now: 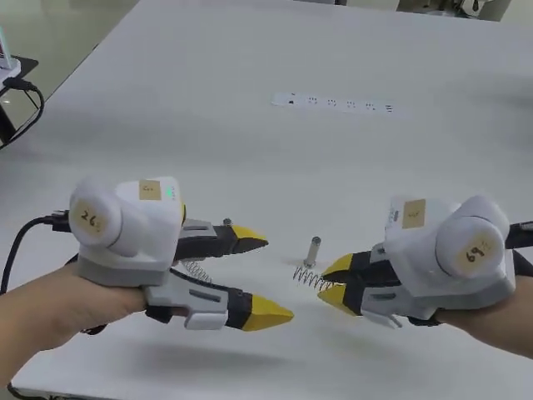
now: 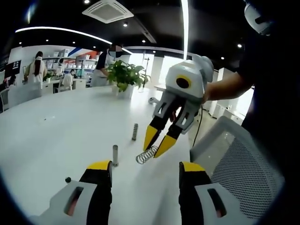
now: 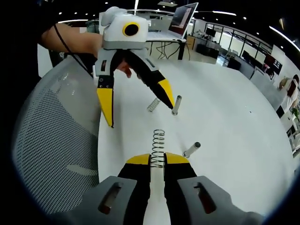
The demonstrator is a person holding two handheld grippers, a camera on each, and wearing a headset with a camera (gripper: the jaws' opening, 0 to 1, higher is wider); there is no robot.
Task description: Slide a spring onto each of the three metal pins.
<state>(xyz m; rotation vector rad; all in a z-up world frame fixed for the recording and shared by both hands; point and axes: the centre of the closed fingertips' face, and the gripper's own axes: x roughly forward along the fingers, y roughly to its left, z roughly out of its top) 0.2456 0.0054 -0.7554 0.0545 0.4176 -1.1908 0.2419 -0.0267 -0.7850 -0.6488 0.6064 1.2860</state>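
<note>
Yellow-tipped right tongs (image 1: 336, 282) clamp a spring (image 3: 158, 146), left tongs (image 1: 275, 278) gape empty; threading apparently pending, requiring end-on alignment over the upright pin (image 1: 314, 250).

The head view is looking forward and down from close above the white tabletop (image 1: 250, 167). The two gripper views are facing each other low over it, all three sharing the thin coiled steel spring (image 1: 306, 277).
</note>
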